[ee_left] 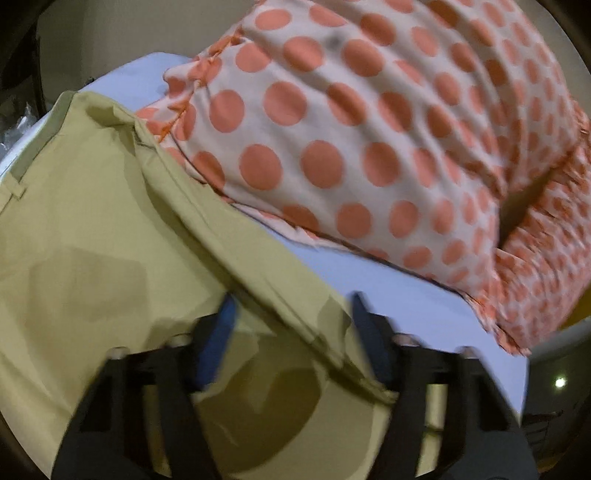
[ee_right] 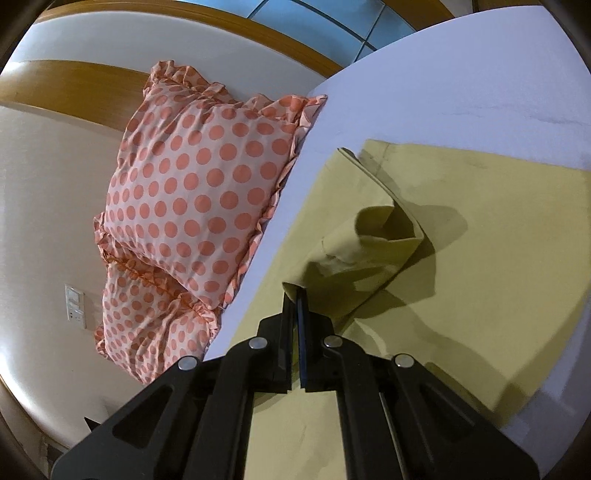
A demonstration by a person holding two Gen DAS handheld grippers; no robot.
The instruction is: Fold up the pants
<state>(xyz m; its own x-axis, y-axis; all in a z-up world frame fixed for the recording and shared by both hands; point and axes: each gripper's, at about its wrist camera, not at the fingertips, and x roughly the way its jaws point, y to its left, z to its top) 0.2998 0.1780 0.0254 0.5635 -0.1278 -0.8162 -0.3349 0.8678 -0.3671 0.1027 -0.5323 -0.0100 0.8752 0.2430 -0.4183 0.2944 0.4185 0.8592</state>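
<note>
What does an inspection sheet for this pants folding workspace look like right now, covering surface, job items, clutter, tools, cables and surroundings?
Surface: bed with a pale sheet, bare around the garment.
Job's things: khaki pants spread flat, one edge lifted into a fold.
Clutter: two polka-dot pillows stacked at the bed's edge beside the pants.
Grippers: right tool shut on pants fabric; left tool open, fingers over the pants.
Cables: nothing seen.
Surroundings: wooden headboard, wall switches, tiled floor.
</note>
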